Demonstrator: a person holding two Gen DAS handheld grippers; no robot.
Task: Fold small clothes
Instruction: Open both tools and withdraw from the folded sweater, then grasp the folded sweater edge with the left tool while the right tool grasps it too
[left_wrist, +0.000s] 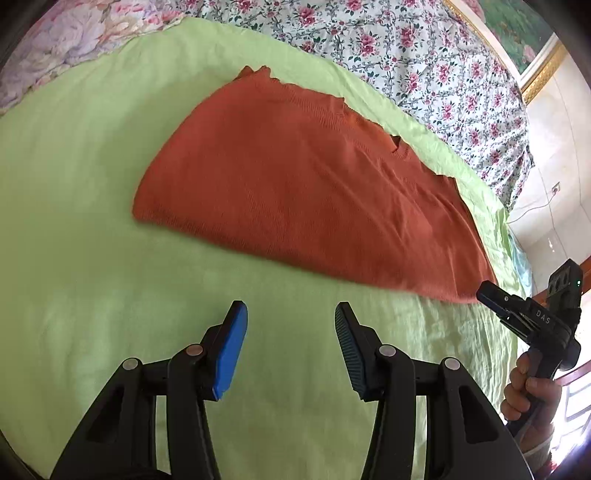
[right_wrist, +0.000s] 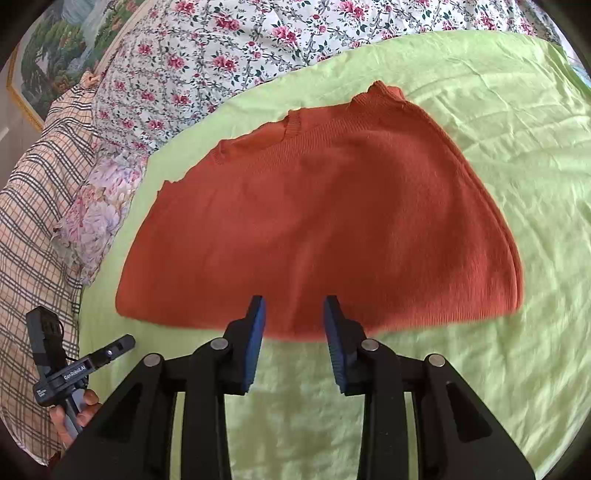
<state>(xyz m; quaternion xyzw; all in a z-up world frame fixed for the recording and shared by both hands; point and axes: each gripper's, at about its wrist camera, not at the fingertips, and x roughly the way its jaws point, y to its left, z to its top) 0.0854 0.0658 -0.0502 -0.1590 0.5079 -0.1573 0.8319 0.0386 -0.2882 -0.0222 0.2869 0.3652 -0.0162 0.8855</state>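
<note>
An orange knit sweater (left_wrist: 310, 188) lies flat and folded on a light green sheet (left_wrist: 92, 206); it also shows in the right wrist view (right_wrist: 325, 221). My left gripper (left_wrist: 291, 314) is open and empty, above the sheet just short of the sweater's near edge. My right gripper (right_wrist: 294, 306) is open and empty, its tips over the sweater's near hem. The right gripper also shows in the left wrist view (left_wrist: 491, 293) near the sweater's right corner. The left gripper also shows in the right wrist view (right_wrist: 122, 343) off the sweater's left corner.
A floral bedspread (right_wrist: 229, 48) lies beyond the green sheet (right_wrist: 517, 147). A plaid pillow (right_wrist: 33, 206) and a pastel floral cushion (right_wrist: 99, 206) sit at the left. A framed painting (left_wrist: 532, 44) hangs on the wall.
</note>
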